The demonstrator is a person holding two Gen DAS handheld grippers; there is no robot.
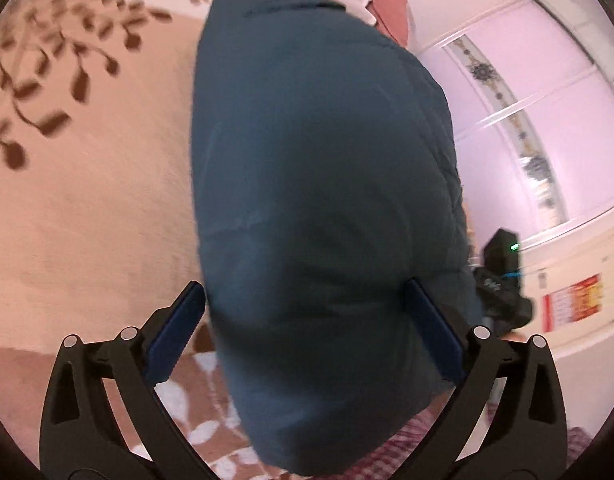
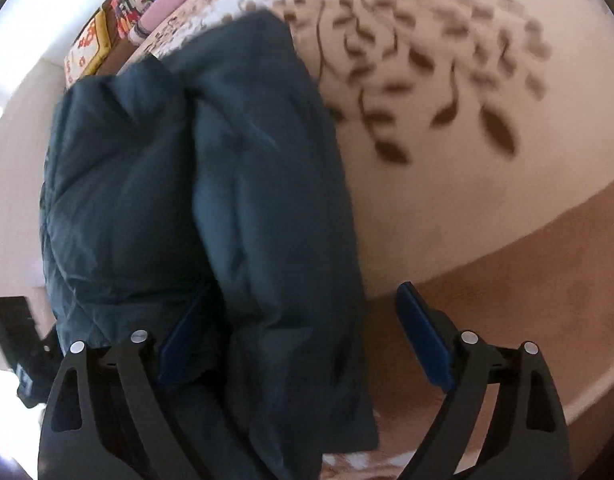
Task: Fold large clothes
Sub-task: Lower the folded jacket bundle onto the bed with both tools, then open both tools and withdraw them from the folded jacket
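A dark teal quilted jacket [image 1: 319,200] lies in a long folded bundle on the cream bedspread [image 1: 87,208] with brown leaf print. In the left wrist view it fills the centre of the frame, running from the top down between the fingers of the left claw [image 1: 303,340], which stands wide, its blue pads at either side of the cloth. In the right wrist view the jacket [image 2: 227,200] sits left of centre; the right claw [image 2: 307,344] also gapes wide, the near end of the bundle between its fingers, the right pad [image 2: 423,340] clear of it.
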